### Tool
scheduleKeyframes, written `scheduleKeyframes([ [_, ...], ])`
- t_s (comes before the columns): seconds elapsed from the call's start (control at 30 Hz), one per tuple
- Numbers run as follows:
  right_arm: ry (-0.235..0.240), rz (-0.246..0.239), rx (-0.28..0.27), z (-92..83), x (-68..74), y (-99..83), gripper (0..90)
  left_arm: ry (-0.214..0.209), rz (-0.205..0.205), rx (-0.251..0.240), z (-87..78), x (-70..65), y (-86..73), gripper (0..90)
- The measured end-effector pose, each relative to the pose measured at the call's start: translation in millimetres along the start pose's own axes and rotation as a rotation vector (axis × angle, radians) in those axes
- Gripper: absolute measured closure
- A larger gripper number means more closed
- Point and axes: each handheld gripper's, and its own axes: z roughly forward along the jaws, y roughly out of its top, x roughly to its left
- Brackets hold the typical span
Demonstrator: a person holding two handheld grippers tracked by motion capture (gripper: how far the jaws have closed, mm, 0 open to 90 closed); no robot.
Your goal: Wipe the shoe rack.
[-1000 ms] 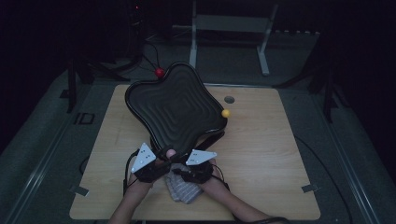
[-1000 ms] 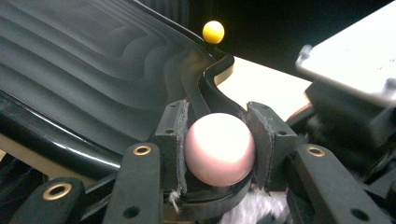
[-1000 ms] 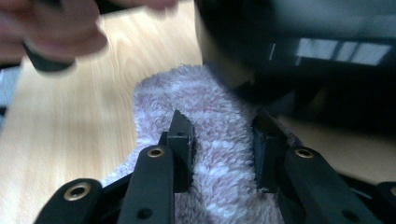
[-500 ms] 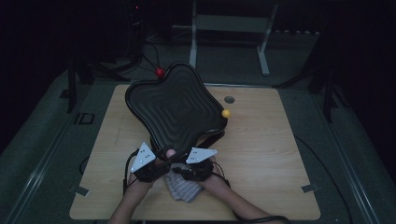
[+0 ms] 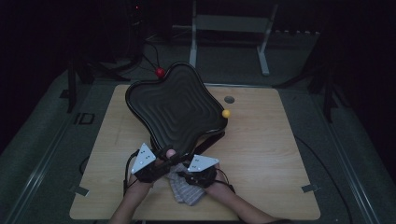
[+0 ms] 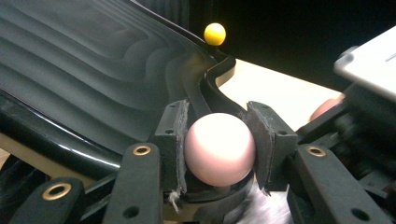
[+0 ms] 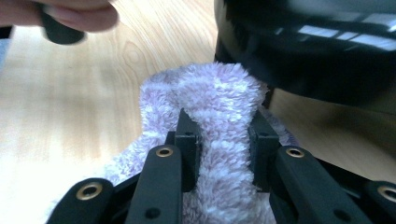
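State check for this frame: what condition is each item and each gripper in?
Black tray: tilted up, near corner low.
Pink ball: clamped at the tray's near corner.
Left gripper: shut on the pink ball.
Fluffy cloth: bunched on the table.
Right gripper: just closed, pinching the cloth.
Yellow ball: free.
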Motion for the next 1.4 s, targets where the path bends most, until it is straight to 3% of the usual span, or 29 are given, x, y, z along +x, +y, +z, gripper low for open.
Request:
scheduleKeyframes([
  [0.17,0.016,-0.015,-0.027,-24.0,2.1,-0.9,72.0,-0.016,-0.004,0.016,0.9,-3.1,2.1,59.8],
  [0.3,0.018,0.045,-0.039,-52.2,-9.0,-6.7,72.1,-0.047,0.003,0.018,3.9,-10.1,3.0,59.6],
  [0.47,0.002,0.057,-0.029,-79.3,-17.3,-14.6,72.0,-0.08,0.01,0.021,10.2,-21.0,4.7,59.4],
  [0.87,-0.037,0.16,-0.045,-109.1,-33.2,-33.2,72.0,-0.161,0.06,0.042,33.5,-52.8,12.2,57.6],
  [0.97,-0.04,0.174,-0.045,-114.0,-33.6,-37.2,72.0,-0.176,0.05,0.045,34.4,-54.1,13.8,55.0],
  [1.03,-0.043,0.179,-0.046,-116.4,-34.1,-38.8,72.0,-0.179,0.026,0.007,30.1,-52.1,13.5,53.8],
  [1.1,-0.041,0.191,-0.047,-118.7,-34.7,-40.7,72.0,-0.144,0.012,-0.055,21.3,-50.7,15.0,50.7],
  [1.2,-0.045,0.198,-0.045,-120.8,-34.9,-43.6,72.0,-0.102,0.034,-0.096,7.1,-50.1,15.4,51.7],
  [1.27,-0.048,0.199,-0.045,-122.2,-35.4,-43.9,71.9,-0.054,0.064,-0.103,-3.6,-51.9,11.8,59.9],
  [1.3,-0.052,0.198,-0.047,-123.3,-35.6,-43.8,72.0,-0.023,0.078,-0.092,-9.6,-53.5,8.2,69.1],
  [1.4,-0.054,0.199,-0.055,-126.9,-35.7,-42.0,72.0,0.027,0.061,-0.075,-19.0,-57.8,-4.9,83.9],
])
